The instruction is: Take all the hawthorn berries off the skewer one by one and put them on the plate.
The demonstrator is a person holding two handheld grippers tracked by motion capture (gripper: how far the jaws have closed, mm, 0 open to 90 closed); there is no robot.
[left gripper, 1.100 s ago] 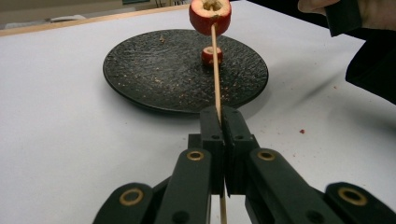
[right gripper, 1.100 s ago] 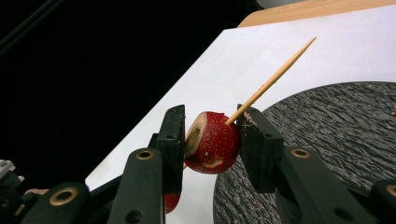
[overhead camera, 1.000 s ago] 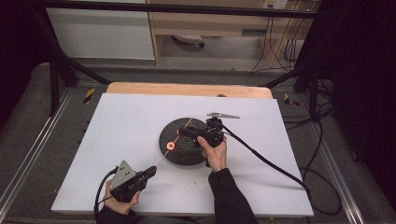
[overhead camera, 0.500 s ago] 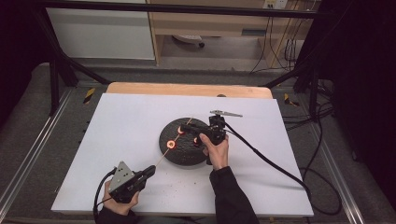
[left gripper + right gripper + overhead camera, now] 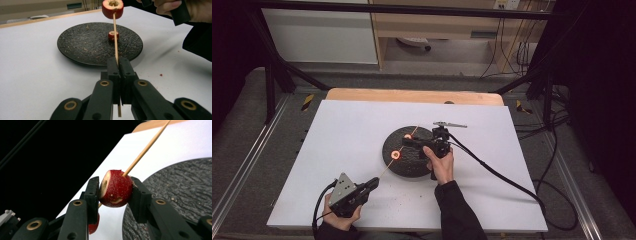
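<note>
A thin wooden skewer (image 5: 384, 167) runs from my left gripper (image 5: 374, 181) up over the black plate (image 5: 412, 167). In the left gripper view my left gripper (image 5: 119, 61) is shut on the skewer's (image 5: 115, 42) near end. A red fruit piece (image 5: 117, 193) with a cut, hollowed face is threaded on the skewer (image 5: 145, 147). My right gripper (image 5: 115, 183) has just been closing and is shut on that piece, above the plate (image 5: 180, 190). A second red piece (image 5: 113, 35) appears to lie on the plate (image 5: 82, 42) under the stick.
The white table top (image 5: 337, 135) has open room left of and behind the plate. A wooden board (image 5: 412, 96) lines its far edge. My right gripper's cable (image 5: 492, 170) trails off to the right. Small crumbs dot the table near the plate.
</note>
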